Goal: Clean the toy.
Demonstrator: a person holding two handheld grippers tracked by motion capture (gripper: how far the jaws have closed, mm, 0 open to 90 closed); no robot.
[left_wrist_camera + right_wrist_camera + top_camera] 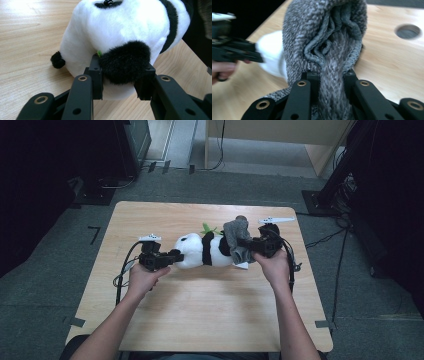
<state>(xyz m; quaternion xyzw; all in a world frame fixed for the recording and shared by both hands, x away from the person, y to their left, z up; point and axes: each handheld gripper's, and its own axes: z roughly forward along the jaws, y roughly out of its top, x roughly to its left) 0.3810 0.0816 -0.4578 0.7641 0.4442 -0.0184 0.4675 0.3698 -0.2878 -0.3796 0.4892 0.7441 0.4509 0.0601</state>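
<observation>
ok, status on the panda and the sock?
Left gripper shut on the panda, fingers on a black limb. Right gripper shut on the grey sock, bunched at the panda's far end. Nothing in the way.

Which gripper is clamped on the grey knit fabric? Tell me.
The right gripper: its jaws pinch the grey knitted garment at the panda's rear end. The left gripper instead brackets a black ear of the plush panda.
</observation>
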